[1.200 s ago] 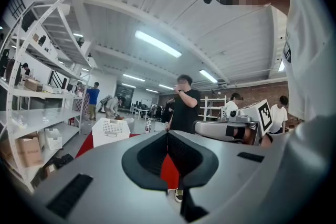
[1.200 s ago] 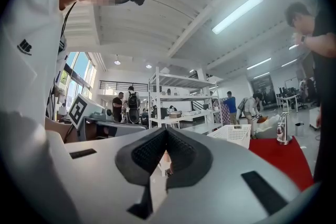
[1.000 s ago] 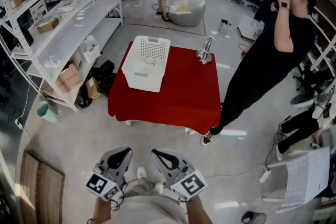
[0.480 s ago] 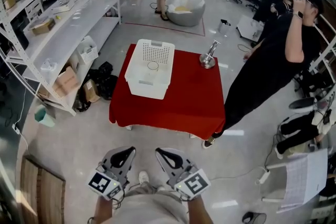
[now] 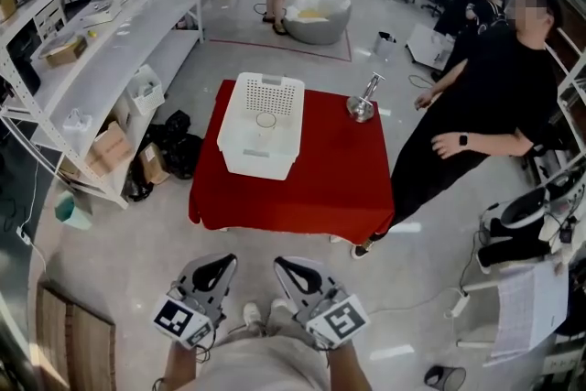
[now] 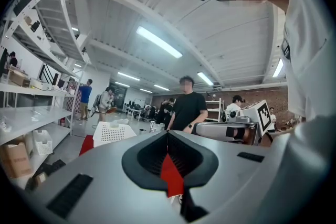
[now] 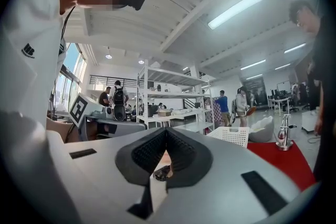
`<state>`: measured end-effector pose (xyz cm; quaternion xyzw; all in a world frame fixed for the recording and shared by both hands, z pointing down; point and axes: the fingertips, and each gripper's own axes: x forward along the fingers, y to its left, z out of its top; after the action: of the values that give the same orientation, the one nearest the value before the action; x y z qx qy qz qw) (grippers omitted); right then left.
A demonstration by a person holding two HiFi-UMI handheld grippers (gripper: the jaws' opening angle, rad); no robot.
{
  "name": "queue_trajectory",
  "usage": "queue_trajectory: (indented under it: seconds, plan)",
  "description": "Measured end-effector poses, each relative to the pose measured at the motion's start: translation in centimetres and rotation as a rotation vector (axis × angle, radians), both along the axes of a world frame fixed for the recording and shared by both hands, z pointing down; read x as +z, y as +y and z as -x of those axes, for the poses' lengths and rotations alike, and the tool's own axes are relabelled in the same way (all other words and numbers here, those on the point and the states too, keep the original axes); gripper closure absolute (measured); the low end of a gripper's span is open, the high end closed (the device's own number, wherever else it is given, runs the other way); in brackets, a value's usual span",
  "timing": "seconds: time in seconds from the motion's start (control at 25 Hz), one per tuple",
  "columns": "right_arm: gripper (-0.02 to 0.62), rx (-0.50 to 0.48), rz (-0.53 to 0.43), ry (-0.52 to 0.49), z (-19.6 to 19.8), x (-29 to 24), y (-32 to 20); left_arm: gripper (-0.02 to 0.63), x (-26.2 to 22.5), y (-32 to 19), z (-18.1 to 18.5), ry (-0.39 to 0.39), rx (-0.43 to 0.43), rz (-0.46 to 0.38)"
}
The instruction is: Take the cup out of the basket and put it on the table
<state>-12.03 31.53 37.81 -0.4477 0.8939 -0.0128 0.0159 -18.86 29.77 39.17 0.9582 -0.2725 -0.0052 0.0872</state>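
A clear cup [image 5: 266, 120] stands inside the white plastic basket [image 5: 240, 145], which sits on the far left part of the red-covered table [image 5: 320, 179]. Both grippers are held low in front of me, well short of the table's near edge. My left gripper [image 5: 220, 264] has its jaws together with nothing between them, and so does my right gripper [image 5: 287, 266]. The left gripper view shows the left gripper [image 6: 168, 134] with the basket [image 6: 111, 132] far beyond it. In the right gripper view the right gripper [image 7: 166, 130] points past the basket [image 7: 229, 135].
A metal stand [image 5: 360, 101] sits on the table's far right corner. A person in black [image 5: 476, 105] stands close to the table's right side. White shelving [image 5: 101, 41] with boxes runs along the left. Bare floor [image 5: 137, 233] lies between me and the table.
The table and basket sit slightly nearer and more central in view. The person in black has lowered the raised arm. Both grippers stay shut, side by side.
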Motion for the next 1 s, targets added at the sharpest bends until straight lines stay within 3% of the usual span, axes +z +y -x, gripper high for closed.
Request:
queue_trajectory:
  seconds: [0.52,1.0]
  plan:
    - [0.587,-0.018,0.003,0.010,-2.2,0.6,-6.1,0.595,0.9,-6.0,-1.9,-0.010,-0.019,0.017]
    - [0.588,-0.081,0.032,0.020,-6.1,2.1,-14.2,0.595,1.6,-14.1,-6.2,-0.035,-0.082,0.037]
